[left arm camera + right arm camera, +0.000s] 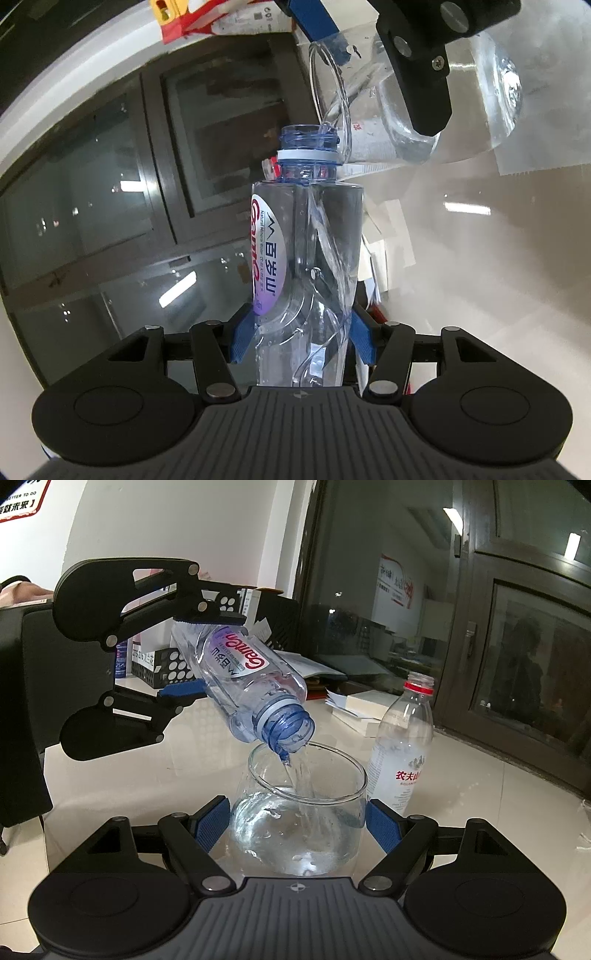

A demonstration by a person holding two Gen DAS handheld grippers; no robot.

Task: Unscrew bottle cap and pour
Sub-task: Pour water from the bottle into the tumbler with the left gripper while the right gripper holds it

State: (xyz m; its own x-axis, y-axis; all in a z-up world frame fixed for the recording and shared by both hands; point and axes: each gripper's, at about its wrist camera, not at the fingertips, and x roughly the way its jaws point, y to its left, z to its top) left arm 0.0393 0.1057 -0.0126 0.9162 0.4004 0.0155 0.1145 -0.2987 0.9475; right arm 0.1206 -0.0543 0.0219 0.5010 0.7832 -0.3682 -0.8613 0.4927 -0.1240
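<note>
Between the blue pads of the left gripper (301, 334) sits the lower body of a clear water bottle (306, 258), clamped from both sides. Its cap is off; the open blue-tinted neck with a white ring points away from the camera, and its lip meets the rim of a glass (388, 107) held ahead of it. Water runs along the inside of the bottle toward the mouth.

From the right wrist camera, the right gripper (297, 825) has its blue pads pressed against either side of that glass (299, 812) — a wide, round, clear one, partly filled, its surface churned. The glass looks to rest on the pale glossy table (480, 812), though its base is hidden behind the gripper body. Above it the bottle (243, 686) is tilted steeply, mouth down over the near-left part of the rim, and a thin stream falls from the mouth into the water below. The left gripper (192, 653) holds the bottle by its base end, one pad above and one below, with the purple-and-white label turned toward the camera.

Just to the right of the glass stands a second bottle (404, 746) — upright, uncapped, with a red ring at its neck and a white label. Behind it lie stacked books (365, 710); farther left, a black perforated organiser (166, 666) stands by the wall. A dark-framed window (517, 646) runs along the table's far edge.
</note>
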